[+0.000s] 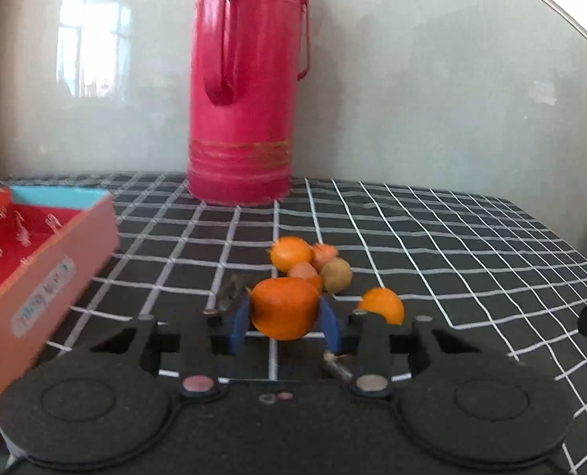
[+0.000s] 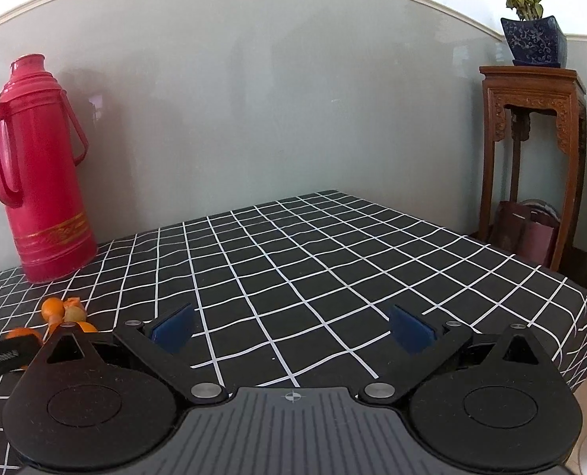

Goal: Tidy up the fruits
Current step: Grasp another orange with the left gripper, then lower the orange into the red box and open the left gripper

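Note:
My left gripper (image 1: 284,316) is shut on an orange (image 1: 283,306), its blue pads pressed on both sides, a little above the checked tablecloth. Behind it lies a small pile: another orange (image 1: 291,253), a brownish kiwi-like fruit (image 1: 336,275) and small orange pieces (image 1: 324,252). One more orange (image 1: 382,304) lies to the right. An open box with a red lining (image 1: 24,237) stands at the left. My right gripper (image 2: 291,328) is open and empty over bare cloth; the fruit pile (image 2: 62,310) shows at its far left.
A tall red thermos (image 1: 246,91) stands at the back of the table against the wall, also in the right wrist view (image 2: 36,174). A carved wooden stand (image 2: 531,150) with a potted plant (image 2: 529,19) stands beyond the table's right edge (image 2: 586,316).

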### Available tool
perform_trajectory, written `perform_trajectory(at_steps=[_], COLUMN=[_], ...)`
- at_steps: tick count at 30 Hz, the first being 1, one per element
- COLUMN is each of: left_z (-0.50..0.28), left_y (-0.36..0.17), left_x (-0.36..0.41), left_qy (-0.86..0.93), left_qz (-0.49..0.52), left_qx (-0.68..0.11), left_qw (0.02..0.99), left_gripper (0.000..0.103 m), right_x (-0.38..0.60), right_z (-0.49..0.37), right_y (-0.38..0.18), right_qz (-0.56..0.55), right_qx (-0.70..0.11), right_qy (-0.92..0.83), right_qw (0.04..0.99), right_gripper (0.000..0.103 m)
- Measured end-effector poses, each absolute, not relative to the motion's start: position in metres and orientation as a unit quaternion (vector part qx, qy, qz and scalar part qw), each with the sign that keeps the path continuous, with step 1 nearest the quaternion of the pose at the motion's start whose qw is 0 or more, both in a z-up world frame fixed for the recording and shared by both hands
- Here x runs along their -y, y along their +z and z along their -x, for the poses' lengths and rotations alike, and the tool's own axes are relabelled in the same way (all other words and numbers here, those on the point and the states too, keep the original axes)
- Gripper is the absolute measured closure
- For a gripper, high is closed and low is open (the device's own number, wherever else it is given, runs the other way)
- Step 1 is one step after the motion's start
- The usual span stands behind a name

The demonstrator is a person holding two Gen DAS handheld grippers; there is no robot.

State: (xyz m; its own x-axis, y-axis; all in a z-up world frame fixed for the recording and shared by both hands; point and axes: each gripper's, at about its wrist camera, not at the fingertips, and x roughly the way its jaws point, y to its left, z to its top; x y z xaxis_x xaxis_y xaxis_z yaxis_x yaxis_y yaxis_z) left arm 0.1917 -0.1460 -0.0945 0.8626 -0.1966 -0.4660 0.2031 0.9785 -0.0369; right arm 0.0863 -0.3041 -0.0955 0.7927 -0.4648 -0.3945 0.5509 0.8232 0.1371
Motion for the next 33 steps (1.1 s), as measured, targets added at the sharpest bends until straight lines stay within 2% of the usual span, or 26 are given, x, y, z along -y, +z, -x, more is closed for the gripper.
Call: perform_trajectory(at_steps=[10,21,26,27,29,30,31,32,33], left_z=[-0.175,-0.196,-0.185,-0.181,-0.176,-0.172,-0.168,-0.165,-0.159], left_y=[-0.061,-0.072,-0.071,-0.069,-0.063,-0.061,-0.057,-0.054,-0.050], left_x=[0.083,-0.017,-0.036,-0.039,-0.046,-0.048,-0.049,-0.049,-0.050], left_qy=[0.047,0.154,0.164,0.161,0.153,0.151,0.151,0.153,0.154], left_qz=[-0.020,0.035,0.051,0.057,0.069,0.072,0.073,0.069,0.060], left_qx=[-0.153,-0.265,-0.278,-0.275,-0.264,-0.257,-0.248,-0.237,-0.223], left_qw=[0.987,0.951,0.945,0.946,0.950,0.952,0.954,0.957,0.961], left_gripper=[0.075,0.075,0.069,0.067,0.054,0.036,0.028,0.022,0.022], right_x=[0.291,0.243,0.223,0.220,0.214,0.212,0.210,0.207,0.205], right_z=[-0.091,-0.111,-0.120,-0.121,-0.126,-0.128,-0.131,-0.133,-0.135], right_y=[-0.094,-0.095,-0.098,-0.098,-0.099,-0.100,-0.101,-0.102,-0.102], right_qz=[-0.134,-0.110,-0.097,-0.097,-0.097,-0.098,-0.101,-0.104,-0.106], right_qx=[-0.175,-0.184,-0.191,-0.192,-0.197,-0.200,-0.202,-0.206,-0.209], right_qy=[-0.257,-0.198,-0.172,-0.166,-0.155,-0.149,-0.142,-0.135,-0.126], right_qw=[0.941,0.956,0.962,0.963,0.963,0.963,0.964,0.964,0.964], right_gripper=[0.000,0.000,0.000,0.000,0.000,0.000,0.000,0.000,0.000])
